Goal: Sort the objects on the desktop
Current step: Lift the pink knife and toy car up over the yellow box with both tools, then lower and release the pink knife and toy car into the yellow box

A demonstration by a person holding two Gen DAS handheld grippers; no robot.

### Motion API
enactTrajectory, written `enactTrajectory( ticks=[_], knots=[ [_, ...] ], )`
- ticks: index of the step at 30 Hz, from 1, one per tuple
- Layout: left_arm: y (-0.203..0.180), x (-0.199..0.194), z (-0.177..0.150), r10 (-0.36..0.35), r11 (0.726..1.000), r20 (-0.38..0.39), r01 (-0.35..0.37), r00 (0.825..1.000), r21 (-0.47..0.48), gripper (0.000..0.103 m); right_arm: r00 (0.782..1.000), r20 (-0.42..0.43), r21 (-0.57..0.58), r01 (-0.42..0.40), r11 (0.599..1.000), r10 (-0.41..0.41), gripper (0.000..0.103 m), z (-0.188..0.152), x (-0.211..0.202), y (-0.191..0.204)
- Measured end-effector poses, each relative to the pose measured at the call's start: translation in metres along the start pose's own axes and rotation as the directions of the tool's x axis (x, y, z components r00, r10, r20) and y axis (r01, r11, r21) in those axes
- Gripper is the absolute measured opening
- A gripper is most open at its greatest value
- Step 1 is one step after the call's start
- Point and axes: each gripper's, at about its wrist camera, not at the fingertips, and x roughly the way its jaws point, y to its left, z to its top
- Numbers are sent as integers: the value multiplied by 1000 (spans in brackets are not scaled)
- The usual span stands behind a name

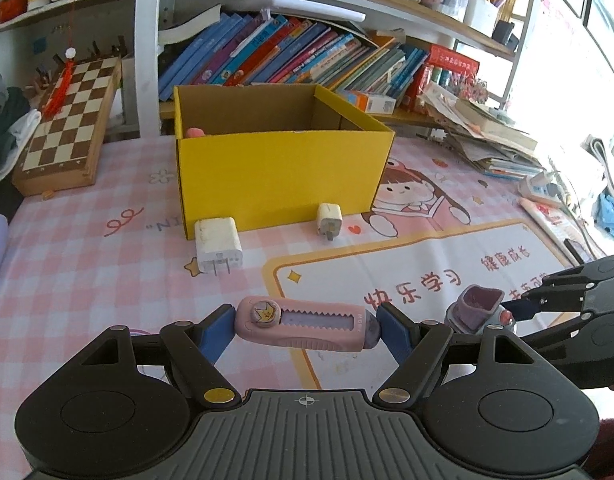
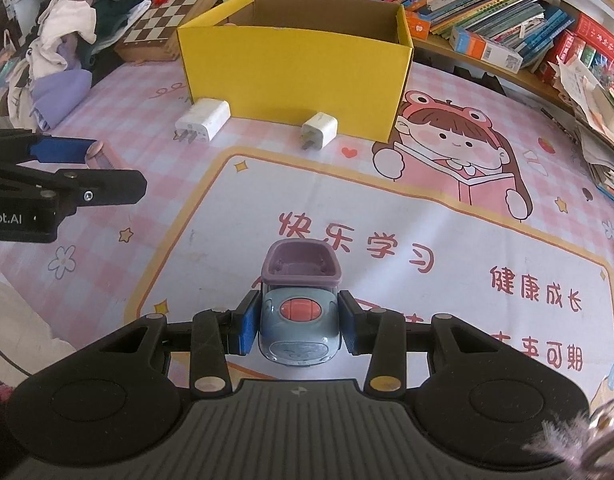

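One table [image 1: 87,248] under a pink checked mat carried everything. One yellow box [image 1: 279,176] stood open at the back, something pink [image 1: 195,133] peeking inside, seen only from the left wrist. One chessboard [image 1: 67,128] lay left of the box. Two white chargers lay in front of the box: the big charger [image 1: 218,246] at its left corner, the small charger [image 1: 327,218] further right. One pink eraser [image 1: 307,323] was clamped end to end in the left tongs [image 1: 305,326], spread wide. One toy car [image 2: 299,320], grey-blue with a purple seat, was pinched in the right tongs [image 2: 298,322], set narrow. Only the right wrist view showed the clothes pile [image 2: 67,40] at far left.
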Motion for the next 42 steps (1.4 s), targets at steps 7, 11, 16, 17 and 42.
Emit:
enactTrajectory(
  ticks=[7,11,16,17,42],
  knots=[
    [-1,5,3,1,1000,1,-1,1000,-15,78,1000,-11,-18,-17,1000,17,38,6,4,-2],
    [-1,6,8,6,1000,19,-6,1000,-22,78,1000,-1,-27,-25,999,25,38,12,5,-6],
    [-3,10,13,2,1000,14,-2,1000,-31,78,999,3,-38,-36,999,36,38,21,8,-11],
    [-4,11,14,2,1000,14,-1,1000,-30,78,999,5,-41,-39,998,40,38,23,8,-12],
    [1,30,121,93,994,195,-101,976,34,78,959,251,-210,-75,975,128,38,173,5,-58]
  ],
)
